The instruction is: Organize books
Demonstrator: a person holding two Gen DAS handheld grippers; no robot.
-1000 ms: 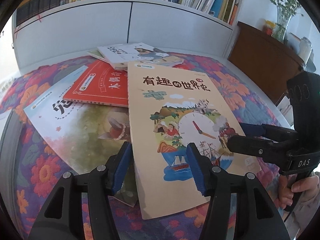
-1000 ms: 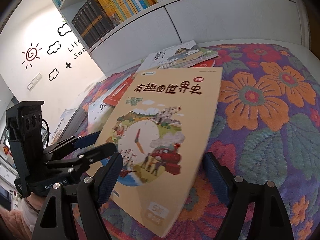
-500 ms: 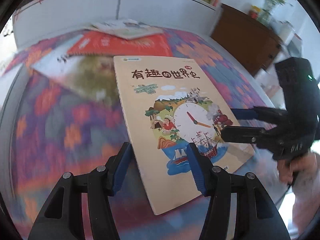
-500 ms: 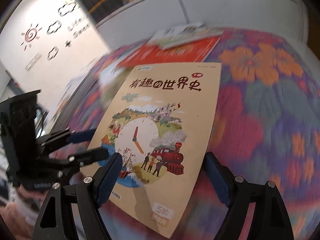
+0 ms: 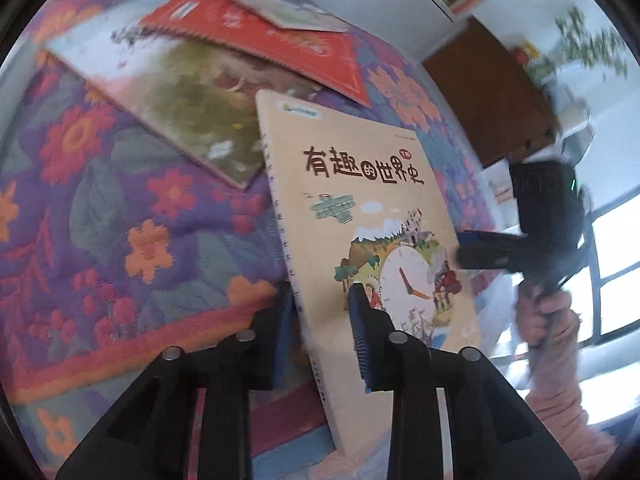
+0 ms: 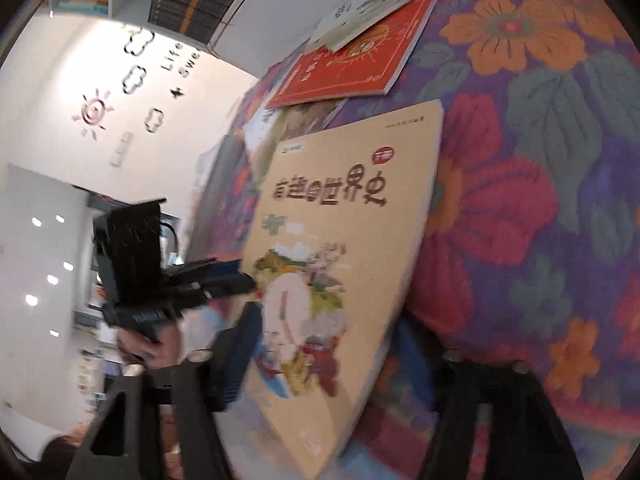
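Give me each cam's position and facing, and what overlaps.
Left wrist: on the left gripper, looking down along its fingers at the tan book clamped at its spine; the right gripper and a hand show.
Right wrist: on the right gripper, its jaws closing around the same book's other edge; the left gripper shows.
Shared: tan book, red book, flowered cloth.

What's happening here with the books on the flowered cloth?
A person holds a gripping tool in each hand and is lifting the tan clock-cover book off the floral cloth. The left tool is shut on the book's spine edge. The right tool straddles the opposite edge, its jaws closing. The red book and the other picture books lie scattered behind, not yet tidied.
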